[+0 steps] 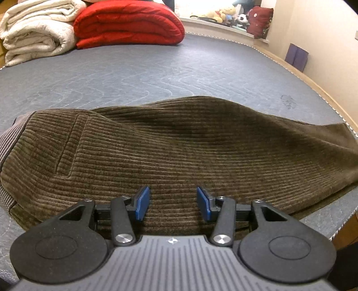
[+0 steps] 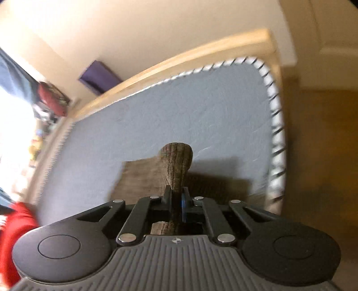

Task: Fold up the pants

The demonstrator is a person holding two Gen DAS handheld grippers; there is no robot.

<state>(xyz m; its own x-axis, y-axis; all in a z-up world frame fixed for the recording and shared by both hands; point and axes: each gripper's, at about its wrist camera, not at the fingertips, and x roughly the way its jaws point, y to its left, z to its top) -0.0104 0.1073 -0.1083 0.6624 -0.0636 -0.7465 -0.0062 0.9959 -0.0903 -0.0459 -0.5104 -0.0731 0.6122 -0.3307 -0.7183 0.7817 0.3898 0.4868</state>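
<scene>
Brown corduroy pants lie across the grey mattress in the left wrist view, waistband at the left and legs running off to the right. My left gripper hovers over the near edge of the cloth with its blue pads apart and nothing pinched between them. In the blurred right wrist view, my right gripper is shut on a bunched fold of the pants, which sticks up beyond the fingers. More of the brown cloth lies flat on the mattress beneath.
A folded red quilt and a rolled white blanket sit at the far end of the mattress. Soft toys and a dark red cushion line the window ledge. The wooden bed frame and the wall border the mattress.
</scene>
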